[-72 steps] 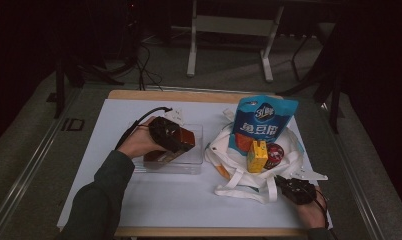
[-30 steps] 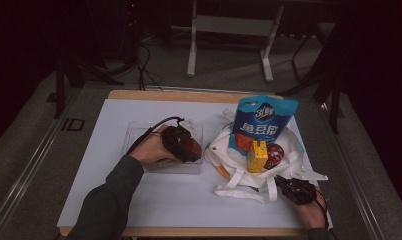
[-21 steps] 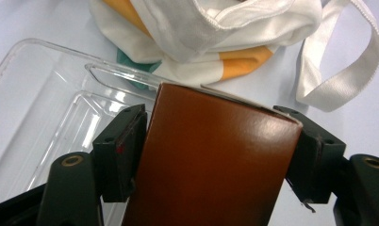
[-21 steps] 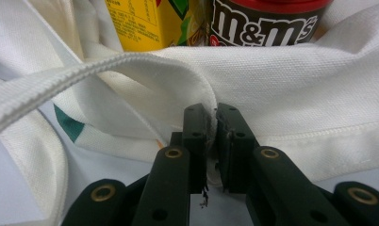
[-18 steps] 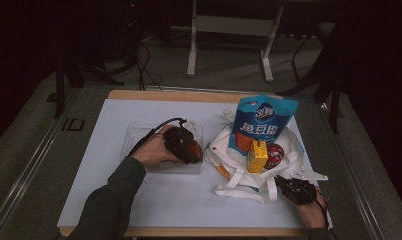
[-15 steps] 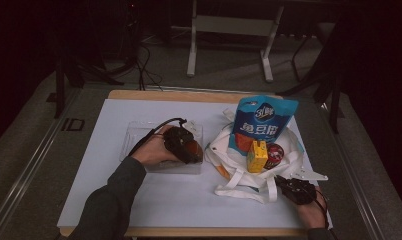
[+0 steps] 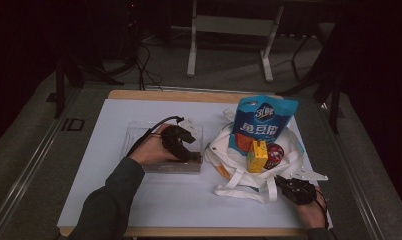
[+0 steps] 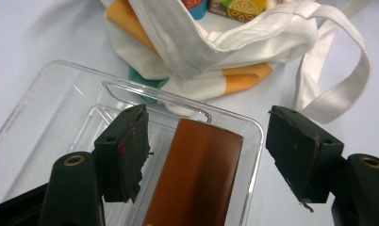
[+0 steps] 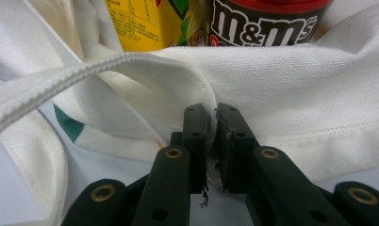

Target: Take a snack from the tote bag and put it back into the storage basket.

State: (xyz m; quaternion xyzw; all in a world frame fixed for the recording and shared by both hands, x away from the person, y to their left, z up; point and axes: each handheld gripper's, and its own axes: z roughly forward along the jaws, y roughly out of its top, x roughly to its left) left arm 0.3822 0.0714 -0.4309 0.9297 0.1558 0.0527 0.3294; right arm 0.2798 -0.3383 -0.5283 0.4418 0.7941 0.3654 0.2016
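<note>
Lying lengthwise between the left gripper (image 8: pixel 209 155)'s spread jaws, untouched, the brown bar (image 8: pixel 197 174) rests in the clear tray (image 8: pixel 51 108), long axis along the jaws. Right gripper (image 9: pixel 212 141) sits clamped on the white tote bag (image 9: pixel 291 89)'s rim, well apart from the bar.

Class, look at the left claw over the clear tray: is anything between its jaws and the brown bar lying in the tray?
Nothing visible is. The left claw stands open, its jaws on either side of the brown bar in the clear tray, with no pad touching it.
</note>
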